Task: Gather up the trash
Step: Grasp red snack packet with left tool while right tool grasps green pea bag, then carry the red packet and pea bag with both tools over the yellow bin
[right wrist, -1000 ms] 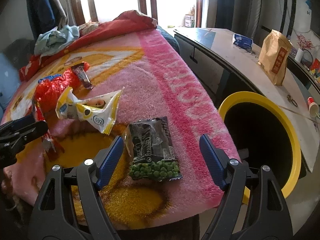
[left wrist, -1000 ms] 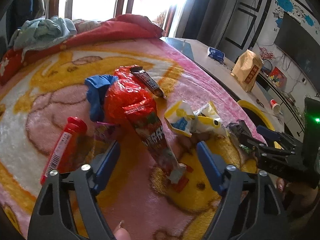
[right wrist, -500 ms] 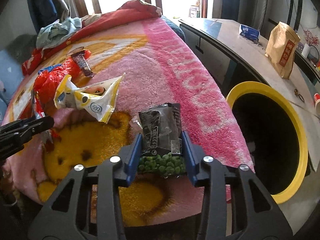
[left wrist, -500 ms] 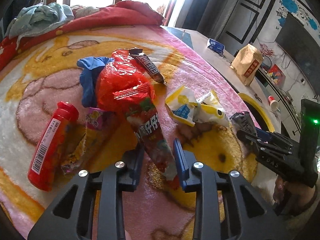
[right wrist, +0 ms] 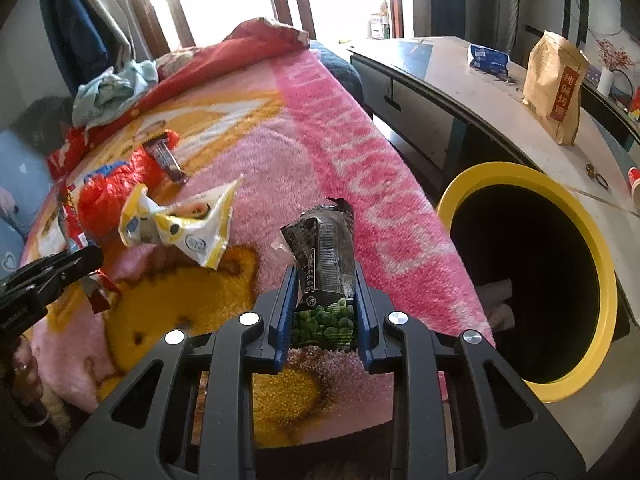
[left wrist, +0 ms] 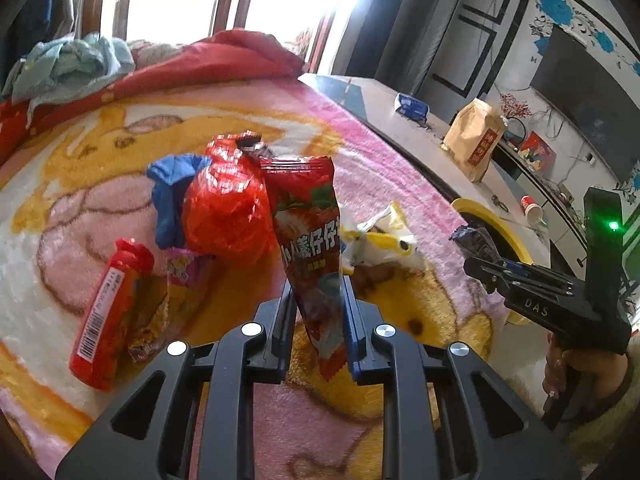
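Observation:
My left gripper (left wrist: 318, 300) is shut on a long red snack wrapper (left wrist: 308, 232) and holds it upright above the blanket. My right gripper (right wrist: 325, 298) is shut on a black green-pea packet (right wrist: 326, 248), lifted off the bed; it also shows in the left wrist view (left wrist: 480, 258). On the blanket lie a red crumpled bag (left wrist: 224, 208), a blue cloth (left wrist: 172, 188), a red tube (left wrist: 108, 312), a pink-yellow wrapper (left wrist: 176, 292), a yellow-white wrapper (right wrist: 180, 224) and a dark candy bar wrapper (right wrist: 164, 158). A yellow-rimmed bin (right wrist: 560, 392) stands right of the bed.
The pink and yellow blanket (right wrist: 360, 168) covers the bed. A red quilt (left wrist: 200, 64) and light clothes (left wrist: 72, 64) are piled at its far end. A long counter (right wrist: 500, 96) right of the bed holds a brown paper bag (right wrist: 554, 80), a blue packet (right wrist: 488, 58) and a paper cup (left wrist: 530, 208).
Both grippers closed from wide open: the left on the red snack wrapper, the right on the pea packet. Both have since lifted their wrappers off the blanket.

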`<state>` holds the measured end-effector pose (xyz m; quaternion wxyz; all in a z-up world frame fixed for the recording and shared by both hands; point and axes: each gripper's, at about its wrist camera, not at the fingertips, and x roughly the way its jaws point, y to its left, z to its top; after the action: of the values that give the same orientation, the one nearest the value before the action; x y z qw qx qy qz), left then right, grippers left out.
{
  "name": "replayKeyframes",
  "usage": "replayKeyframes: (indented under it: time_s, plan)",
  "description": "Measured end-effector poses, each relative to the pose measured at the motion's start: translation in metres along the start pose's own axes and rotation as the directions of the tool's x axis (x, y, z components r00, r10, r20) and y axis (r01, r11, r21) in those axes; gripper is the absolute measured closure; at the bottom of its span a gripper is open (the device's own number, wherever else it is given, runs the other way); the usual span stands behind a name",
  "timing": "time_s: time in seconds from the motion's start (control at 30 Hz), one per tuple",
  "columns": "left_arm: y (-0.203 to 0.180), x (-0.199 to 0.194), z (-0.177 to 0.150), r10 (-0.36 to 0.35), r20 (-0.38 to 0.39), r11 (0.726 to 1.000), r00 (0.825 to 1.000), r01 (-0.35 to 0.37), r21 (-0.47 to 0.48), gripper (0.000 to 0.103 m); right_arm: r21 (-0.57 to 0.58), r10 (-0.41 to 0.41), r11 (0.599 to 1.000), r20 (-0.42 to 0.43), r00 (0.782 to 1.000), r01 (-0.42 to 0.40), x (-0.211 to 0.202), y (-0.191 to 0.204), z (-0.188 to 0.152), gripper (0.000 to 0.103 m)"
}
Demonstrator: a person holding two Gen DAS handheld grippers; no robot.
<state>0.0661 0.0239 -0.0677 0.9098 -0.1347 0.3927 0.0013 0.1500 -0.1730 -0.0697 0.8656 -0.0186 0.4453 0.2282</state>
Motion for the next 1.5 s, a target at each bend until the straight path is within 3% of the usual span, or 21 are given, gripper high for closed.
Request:
replayKeyframes:
  time_s: [0.63, 1.5]
  plan:
    - [-0.022, -0.014, 0.022, -0.025, 0.076, 0.999, 0.997, 0.021, 0.048, 0.083, 0.012, 0.069, 0.997, 0.097, 0.993, -0.070, -0.035, 0.003, 0.012, 0.083]
    - [-0.064, 0.005, 0.036, -0.083, 0.058, 0.987, 0.995, 0.075, 0.142, 0.083, 0.116, 0.020, 0.992, 0.168, 0.986, -0.040, -0.054, -0.037, 0.021, 0.083]
